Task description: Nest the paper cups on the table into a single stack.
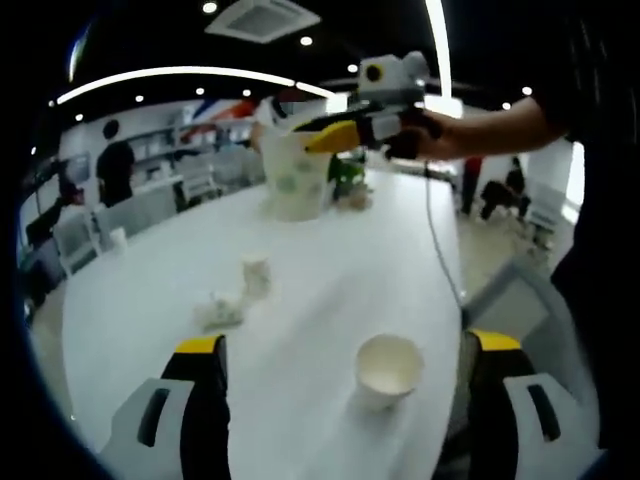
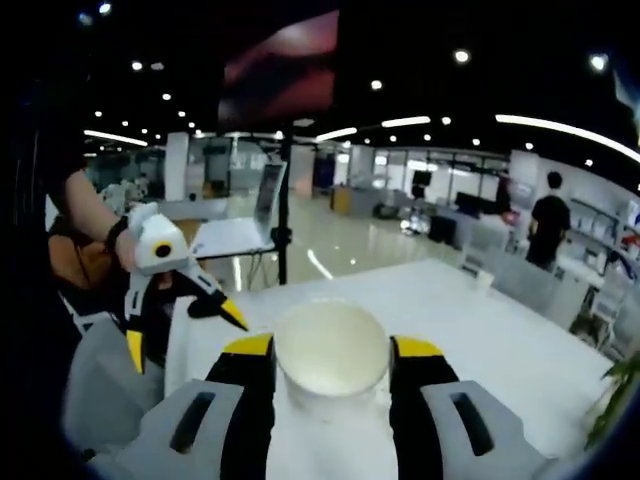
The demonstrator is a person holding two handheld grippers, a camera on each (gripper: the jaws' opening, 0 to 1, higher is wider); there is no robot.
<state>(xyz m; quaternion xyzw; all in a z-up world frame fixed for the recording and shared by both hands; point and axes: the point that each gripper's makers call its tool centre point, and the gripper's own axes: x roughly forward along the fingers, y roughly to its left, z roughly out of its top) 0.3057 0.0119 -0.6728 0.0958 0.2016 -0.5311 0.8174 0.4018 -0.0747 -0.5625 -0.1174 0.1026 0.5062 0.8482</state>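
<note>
A white paper cup (image 1: 388, 370) stands upright on the white table (image 1: 330, 260), between the wide-apart jaws of my open left gripper (image 1: 347, 343) and nearer the right jaw. A smaller cup (image 1: 256, 272) stands farther off, with a crumpled white piece (image 1: 218, 310) beside it. Above the table's far end, a hand holds my right gripper (image 1: 300, 125), shut on a green-printed paper cup (image 1: 295, 170). In the right gripper view the same cup (image 2: 330, 360) sits mouth-up between the right gripper (image 2: 330, 345) jaws. The left gripper (image 2: 185, 333) shows at the left, open.
A green plant (image 1: 345, 180) stands at the far end of the table, and a cable (image 1: 440, 240) trails along its right edge. White chairs (image 1: 75, 240) line the left side. People stand in the background (image 1: 115, 165). A stand with a screen (image 2: 283, 220) rises beyond the table (image 2: 500, 320).
</note>
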